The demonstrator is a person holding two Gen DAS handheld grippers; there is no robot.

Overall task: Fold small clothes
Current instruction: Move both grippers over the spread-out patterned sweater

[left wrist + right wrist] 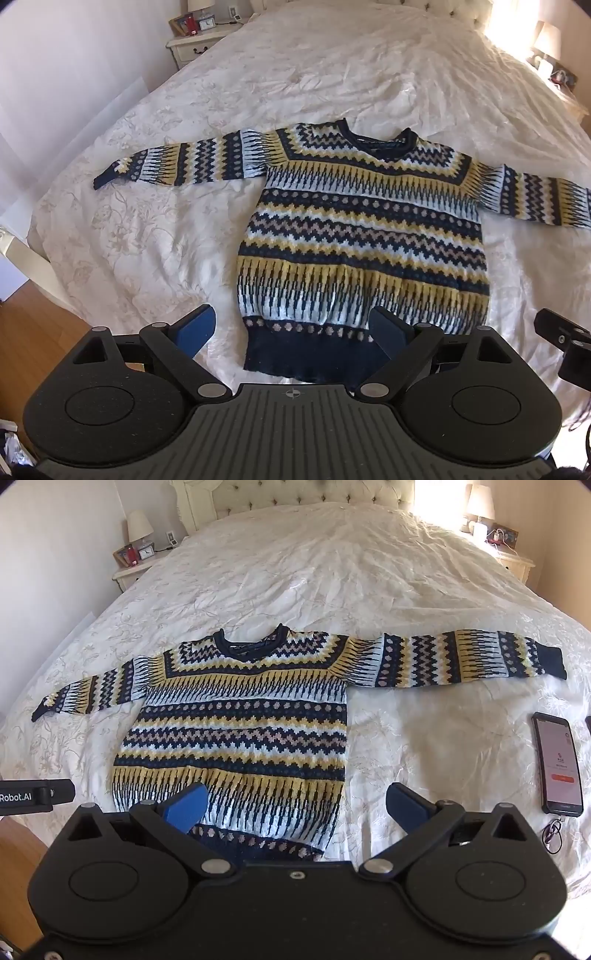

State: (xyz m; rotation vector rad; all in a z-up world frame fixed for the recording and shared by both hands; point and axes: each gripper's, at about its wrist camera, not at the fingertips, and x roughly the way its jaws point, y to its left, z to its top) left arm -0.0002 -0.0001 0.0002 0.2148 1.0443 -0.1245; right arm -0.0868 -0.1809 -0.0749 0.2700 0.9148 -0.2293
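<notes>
A knitted sweater (362, 229) with navy, yellow and white zigzag bands lies flat on the white bedspread, collar away from me, both sleeves spread out sideways. It also shows in the right wrist view (236, 731). My left gripper (295, 325) is open and empty, hovering over the sweater's navy hem. My right gripper (295, 801) is open and empty, above the hem's right corner. The right gripper's edge shows in the left wrist view (565, 343).
A phone (557, 764) with its screen lit lies on the bed right of the sweater, a cord beside it. Nightstands with lamps (140, 528) stand on both sides of the headboard (295, 494). Wooden floor (29, 332) lies left of the bed.
</notes>
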